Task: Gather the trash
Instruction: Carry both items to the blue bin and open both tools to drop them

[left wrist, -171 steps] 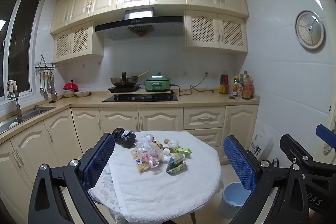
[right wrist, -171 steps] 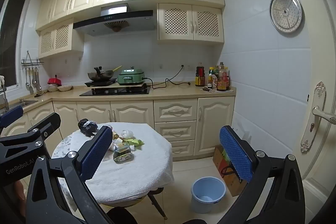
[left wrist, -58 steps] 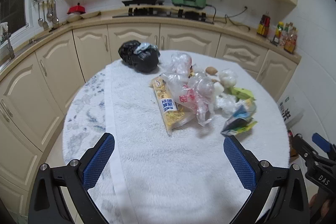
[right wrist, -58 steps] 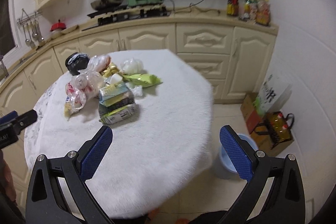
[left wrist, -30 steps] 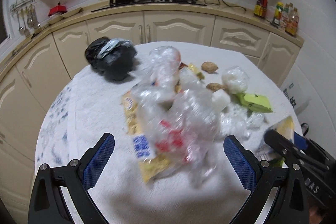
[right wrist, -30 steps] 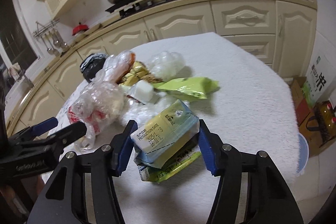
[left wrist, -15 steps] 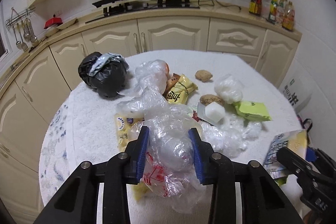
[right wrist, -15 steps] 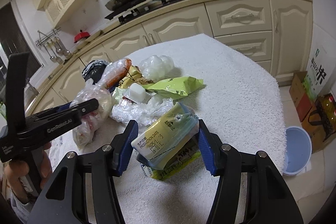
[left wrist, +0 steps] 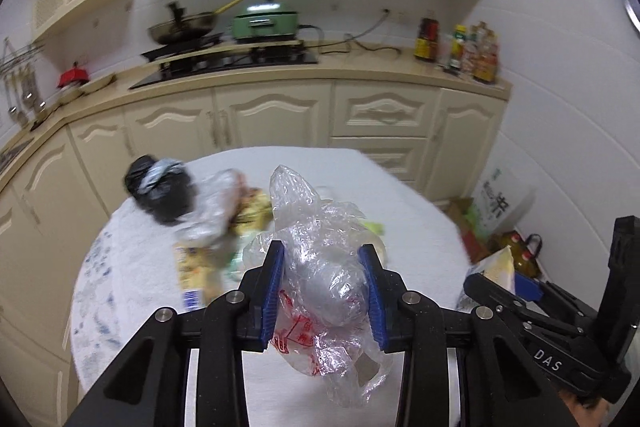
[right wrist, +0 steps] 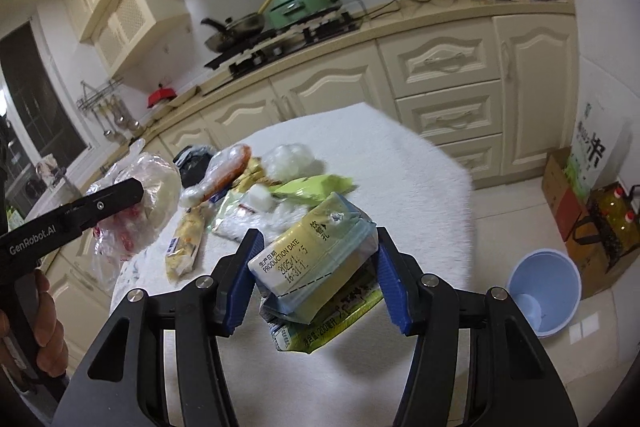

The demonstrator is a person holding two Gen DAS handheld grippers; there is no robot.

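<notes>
- Our left gripper has its jaws clenched on a clear plastic bag
- Our right gripper jaws grasp flattened drink cartons above the surface

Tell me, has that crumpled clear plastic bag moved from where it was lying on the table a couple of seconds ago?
Yes. The clear plastic bag is now clamped in the left tool and lifted off the white table, above the remaining trash pile.

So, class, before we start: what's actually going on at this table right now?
A person is clearing rubbish with two handheld grippers. The left gripper is shut on a crumpled clear plastic bag, and the right gripper is shut on flattened drink cartons. More wrappers lie on the white-covered table. A blue bin stands on the floor nearby.
</notes>
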